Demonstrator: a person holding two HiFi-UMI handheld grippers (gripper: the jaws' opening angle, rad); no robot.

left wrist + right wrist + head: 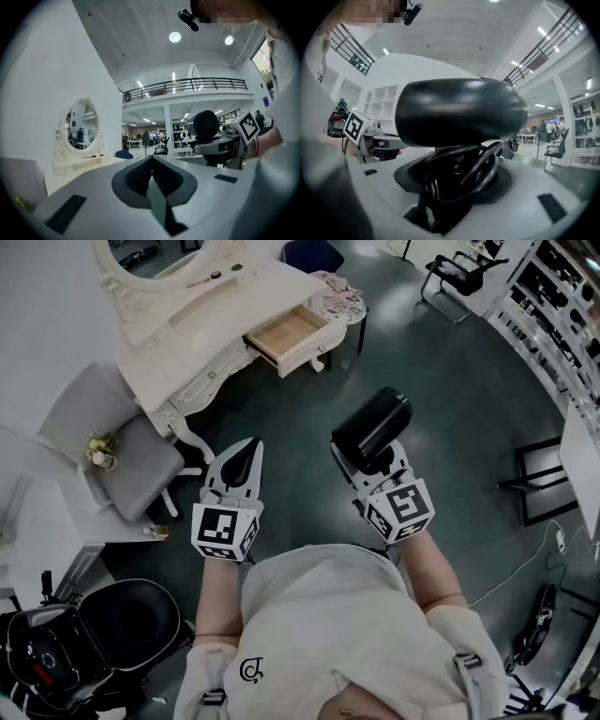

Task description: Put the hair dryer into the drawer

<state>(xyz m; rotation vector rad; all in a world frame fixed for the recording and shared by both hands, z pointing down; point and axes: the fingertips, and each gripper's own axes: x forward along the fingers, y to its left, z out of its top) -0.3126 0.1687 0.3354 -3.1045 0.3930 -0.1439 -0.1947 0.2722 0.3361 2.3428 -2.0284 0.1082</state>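
In the head view my right gripper (pixel 367 462) is shut on the handle of a black hair dryer (pixel 372 426), held level in the air. The right gripper view shows the dryer's barrel (pixel 459 110) lying across the jaws, with its black cord (pixel 480 168) bunched round the handle between them. My left gripper (pixel 247 452) is beside it, shut and empty, and in its own view the jaws (pixel 151 174) meet with nothing in them. A wooden drawer (pixel 286 334) stands pulled out of the white vanity table (pixel 202 362), well ahead of both grippers.
A grey chair (pixel 141 460) with a small bunch of flowers (pixel 99 450) stands left of the grippers. A patterned stool (pixel 339 298) sits beside the drawer. An oval mirror (pixel 79 125) tops the vanity. A black bag (pixel 42 657) and a round black seat (pixel 141 615) are at lower left. Shelves (pixel 553 315) line the right side.
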